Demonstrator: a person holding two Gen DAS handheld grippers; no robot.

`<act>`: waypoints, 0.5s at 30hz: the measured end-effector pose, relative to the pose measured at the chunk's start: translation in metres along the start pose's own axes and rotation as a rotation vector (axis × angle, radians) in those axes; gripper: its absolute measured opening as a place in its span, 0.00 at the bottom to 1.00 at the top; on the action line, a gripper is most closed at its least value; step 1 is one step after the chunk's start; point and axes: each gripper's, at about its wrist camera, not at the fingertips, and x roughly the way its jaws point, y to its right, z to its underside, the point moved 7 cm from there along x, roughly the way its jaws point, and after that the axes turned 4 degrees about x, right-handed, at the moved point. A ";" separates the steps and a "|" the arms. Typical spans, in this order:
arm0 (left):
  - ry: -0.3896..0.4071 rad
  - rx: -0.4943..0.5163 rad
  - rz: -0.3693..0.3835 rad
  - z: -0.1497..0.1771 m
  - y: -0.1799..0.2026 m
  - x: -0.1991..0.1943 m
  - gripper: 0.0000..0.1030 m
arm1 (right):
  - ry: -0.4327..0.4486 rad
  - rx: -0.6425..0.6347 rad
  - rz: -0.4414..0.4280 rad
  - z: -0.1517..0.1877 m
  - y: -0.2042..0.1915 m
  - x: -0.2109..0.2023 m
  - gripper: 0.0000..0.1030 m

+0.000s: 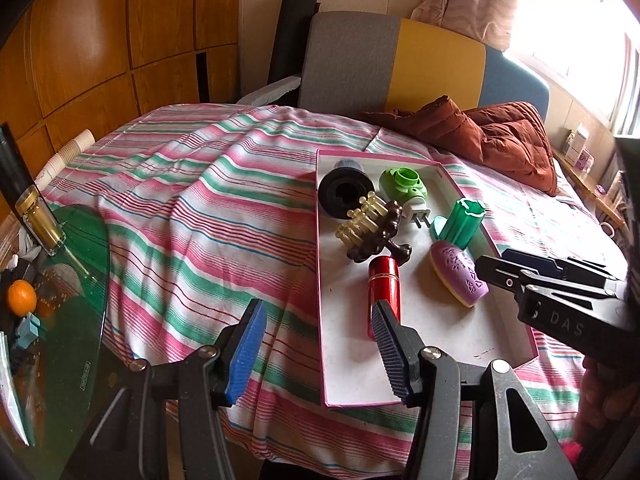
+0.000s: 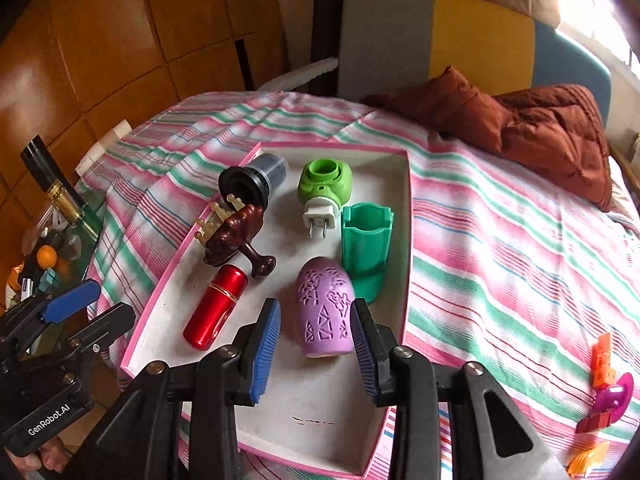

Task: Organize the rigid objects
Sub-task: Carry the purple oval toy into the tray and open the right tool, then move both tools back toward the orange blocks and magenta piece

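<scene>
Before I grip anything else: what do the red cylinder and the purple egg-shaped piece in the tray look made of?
Red cylinder: likely lacquered or anodised metal, judging by its mirror-like highlights and gold band; glossy plastic is possible. Purple egg-shaped piece: matte, probably soft plastic or silicone, with cut-out patterns and no glare.

"GenRobot.AI" on the left gripper (image 2: 86,310), "DAS" on the right gripper (image 1: 494,262)

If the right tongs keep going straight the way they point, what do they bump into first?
Most likely the purple egg-shaped case lying in the pink-edged tray. It sits just ahead of the right tongs, lined up with their gap, though how near is hard to judge.
</scene>
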 end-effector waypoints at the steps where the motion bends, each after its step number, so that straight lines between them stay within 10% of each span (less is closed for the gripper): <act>1: 0.003 0.003 -0.001 0.000 0.000 -0.001 0.54 | 0.012 -0.002 0.006 0.000 0.000 -0.003 0.35; 15: 0.020 0.025 0.006 0.000 0.009 -0.011 0.54 | 0.088 -0.061 0.076 0.010 -0.003 -0.035 0.35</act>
